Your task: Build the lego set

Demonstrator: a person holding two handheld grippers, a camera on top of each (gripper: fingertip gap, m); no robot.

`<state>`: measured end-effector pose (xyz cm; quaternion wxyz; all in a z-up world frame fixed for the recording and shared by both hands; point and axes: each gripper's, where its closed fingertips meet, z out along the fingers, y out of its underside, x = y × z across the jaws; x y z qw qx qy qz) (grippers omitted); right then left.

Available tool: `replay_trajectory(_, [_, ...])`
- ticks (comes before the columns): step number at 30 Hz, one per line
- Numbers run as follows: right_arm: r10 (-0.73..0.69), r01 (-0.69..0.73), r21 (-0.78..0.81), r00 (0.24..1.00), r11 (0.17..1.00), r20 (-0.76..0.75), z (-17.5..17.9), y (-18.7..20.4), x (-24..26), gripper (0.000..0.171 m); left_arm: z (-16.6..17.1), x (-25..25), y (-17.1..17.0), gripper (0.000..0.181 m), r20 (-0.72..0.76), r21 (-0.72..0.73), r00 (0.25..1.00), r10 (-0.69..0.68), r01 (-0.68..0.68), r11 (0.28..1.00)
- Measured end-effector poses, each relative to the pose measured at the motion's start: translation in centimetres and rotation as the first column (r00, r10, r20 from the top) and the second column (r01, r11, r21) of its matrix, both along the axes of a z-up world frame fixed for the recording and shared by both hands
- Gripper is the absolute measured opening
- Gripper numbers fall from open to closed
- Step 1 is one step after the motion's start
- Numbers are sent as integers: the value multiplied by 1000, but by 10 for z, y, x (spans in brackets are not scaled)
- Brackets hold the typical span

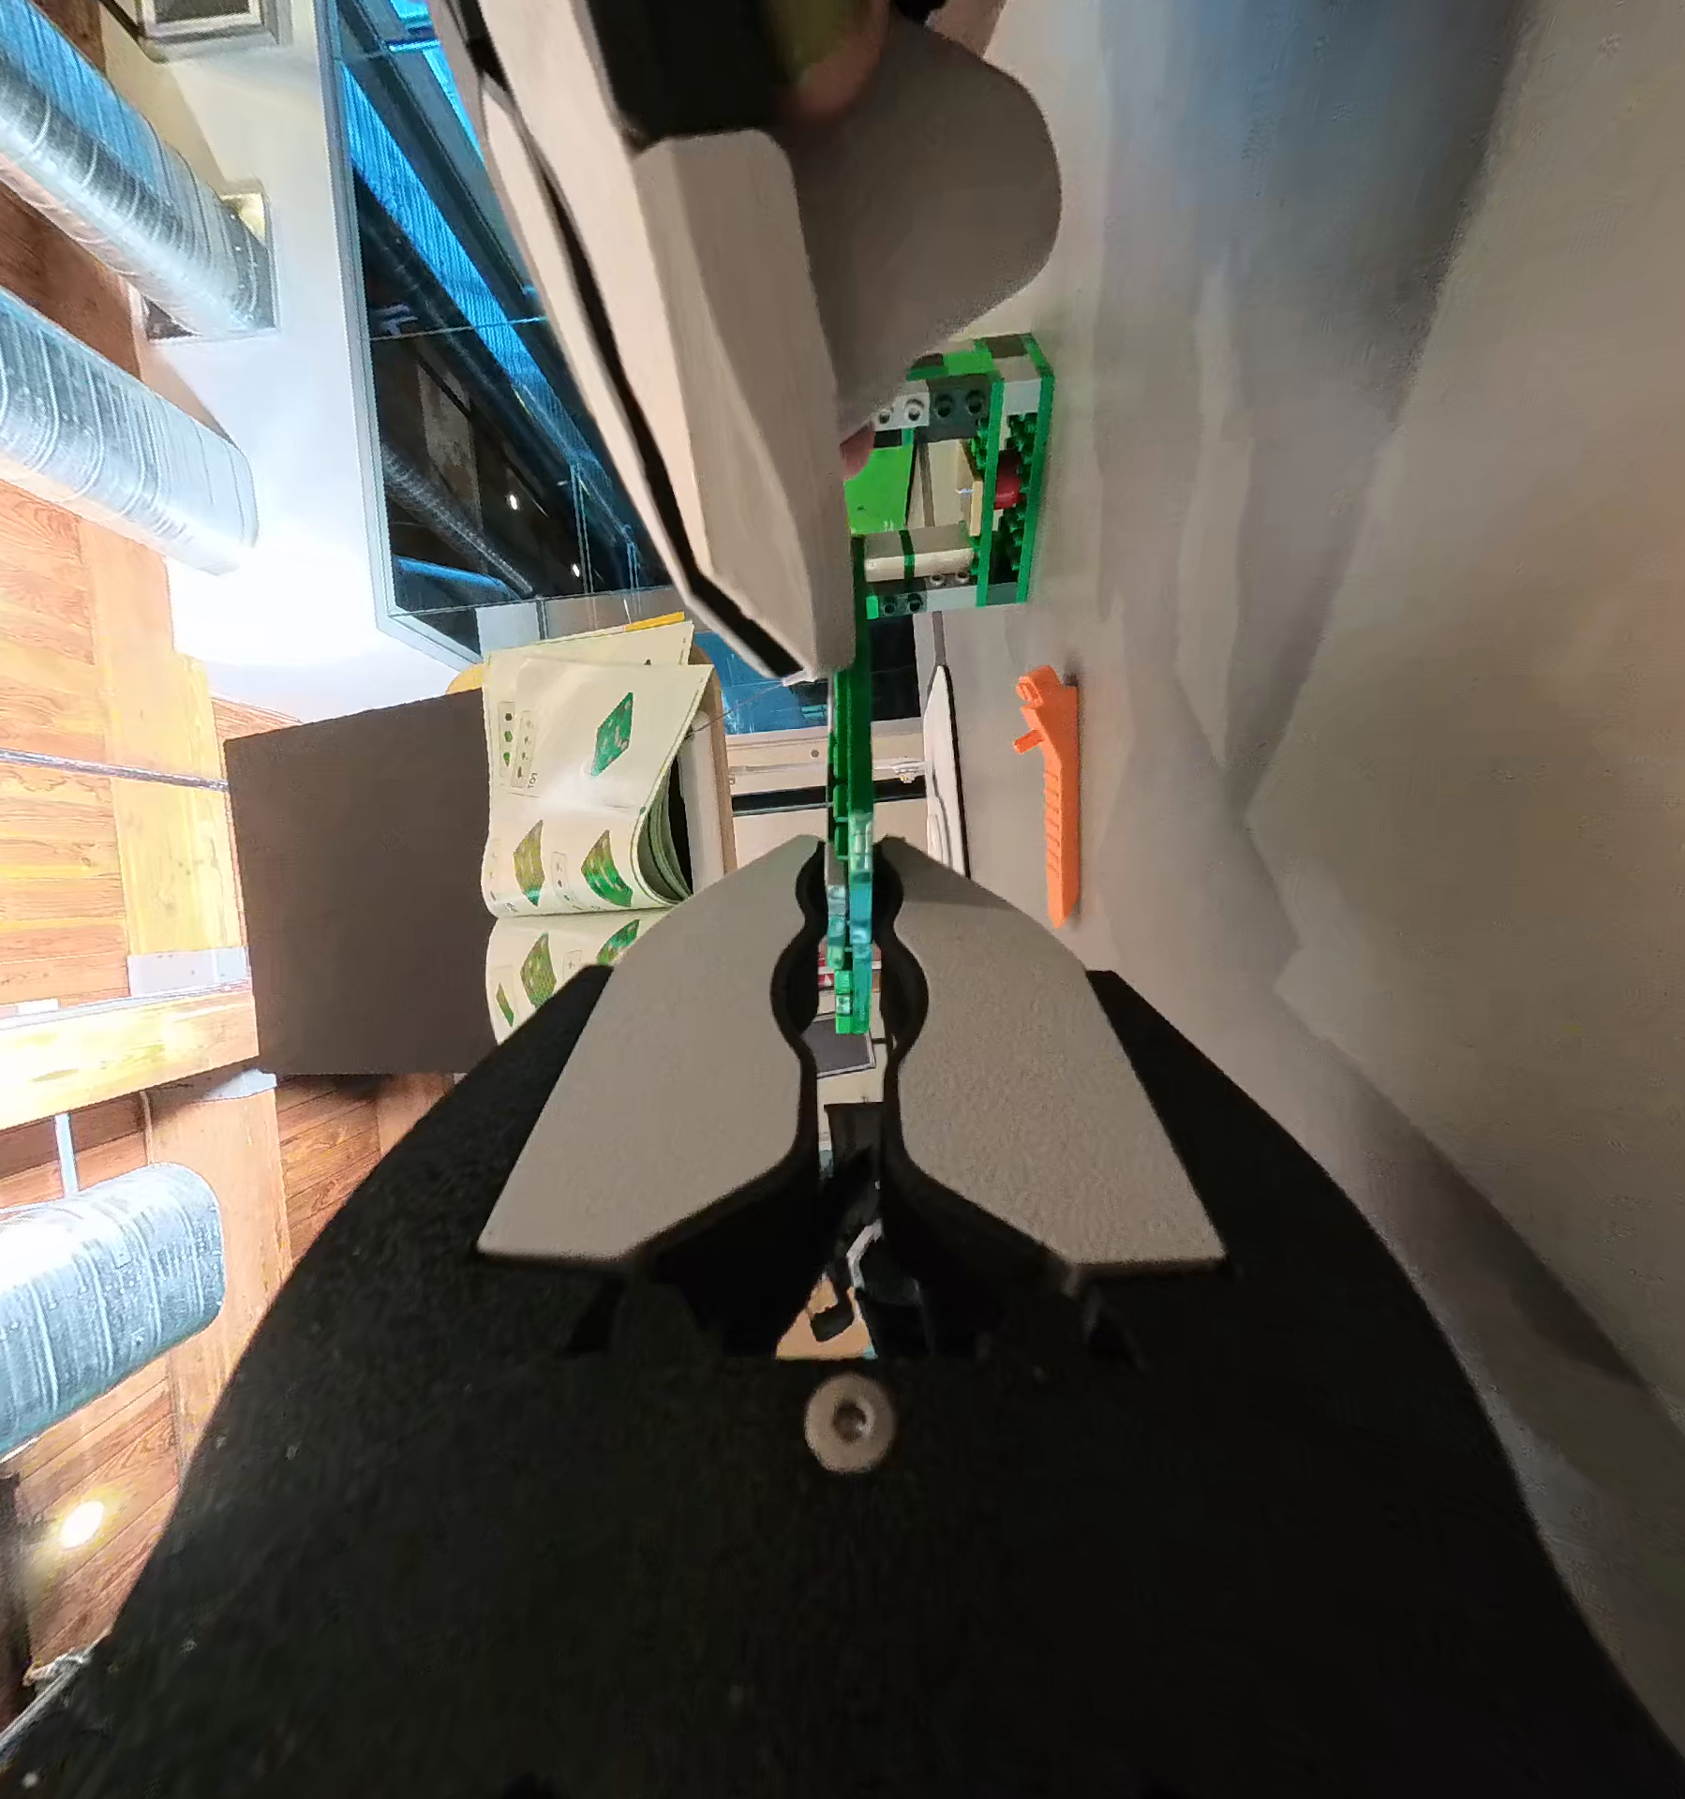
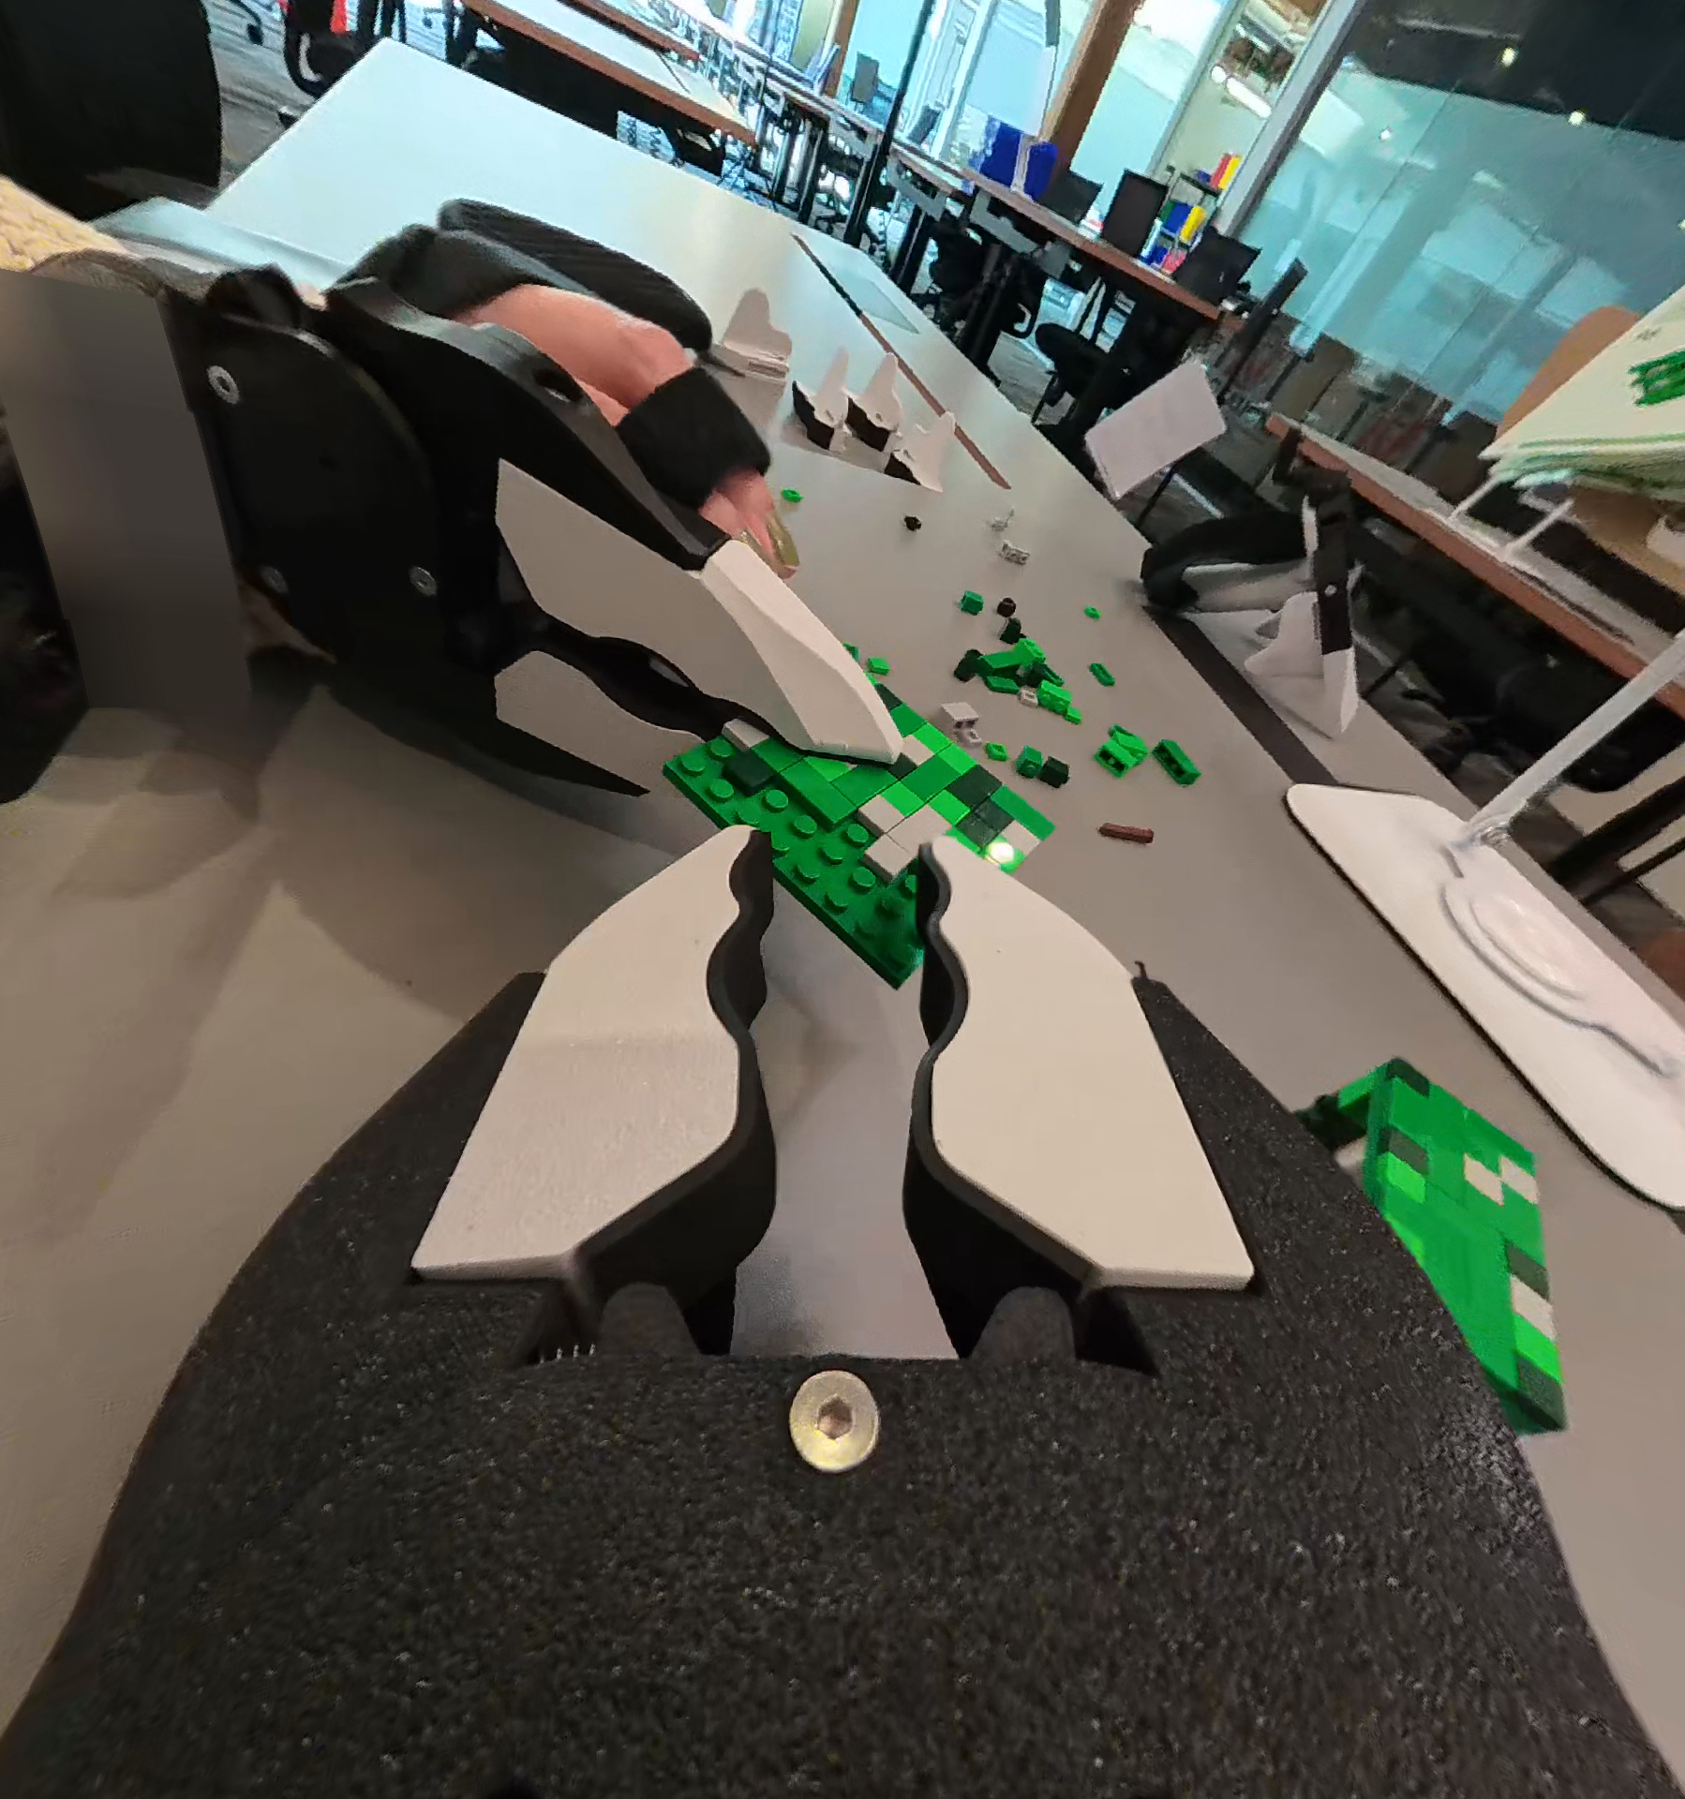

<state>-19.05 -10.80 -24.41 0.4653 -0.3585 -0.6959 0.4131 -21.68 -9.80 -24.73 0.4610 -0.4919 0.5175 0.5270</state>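
The left claw (image 1: 853, 866) is clamped on the edge of a green lego plate (image 2: 848, 827), its two grey fingers (image 1: 994, 1022) pressed against the plate's faces. In the left wrist view the plate (image 1: 850, 779) shows edge-on, running forward from the fingertips. In the right wrist view the same plate is held above the grey desk (image 2: 381, 935), its far half covered with smooth tiles in light green, dark green and white, its near half showing bare studs. The left claw (image 2: 819, 740) grips it from the side away from the camera, a person's hand (image 2: 624, 370) in a black fingerless glove around its black body.

The right claw (image 2: 843, 876) stands apart, nothing between its fingers (image 2: 624, 1071); their tips lie just short of the plate's near corner, and I cannot tell whether they touch it. In the left wrist view this right claw (image 1: 819, 642) comes in from above the plate, a tip near the plate's edge.

Beyond the plate, loose green bricks (image 2: 1024, 672) lie scattered on the desk, with a small brown piece (image 2: 1126, 832) off to the plate's right. Nearer the camera, right of the plate, a built green block (image 2: 1462, 1236) with white and dark tiles rests on the desk. The left wrist view shows that block (image 1: 965, 487) from its hollow side, and an orange brick separator (image 1: 1058, 789) near it on the desk. An open instruction booklet (image 1: 585, 789) stands propped up beyond the plate, its clear stand on a white base (image 2: 1501, 973).
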Motion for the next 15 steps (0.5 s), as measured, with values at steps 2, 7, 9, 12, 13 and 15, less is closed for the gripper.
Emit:
replay_trajectory(2, [-9,10,-45,1000,999,21,0,1,-1,27,1,-1,0,6,2,5,1000,3,-3,1000])
replay_trajectory(7, [32,-24,-104,996,994,83,-4,-5,-1,25,0,0,-1,6,-5,-5,1000,-12,11,1000])
replay_trajectory(9, [63,-49,-127,992,991,106,-5,-8,0,25,-2,3,-2,6,-15,-13,1000,-26,25,1000])
replay_trajectory(12, [102,-89,-179,993,980,65,3,-9,4,25,-3,9,-4,6,-15,-28,997,-71,71,997])
replay_trajectory(13, [105,-94,-190,993,977,51,5,-7,5,25,-3,11,-5,6,-12,-31,996,-85,84,996])
replay_trajectory(15, [131,-121,-174,990,977,47,5,-5,7,28,-1,11,-6,6,6,-26,995,-98,98,995])
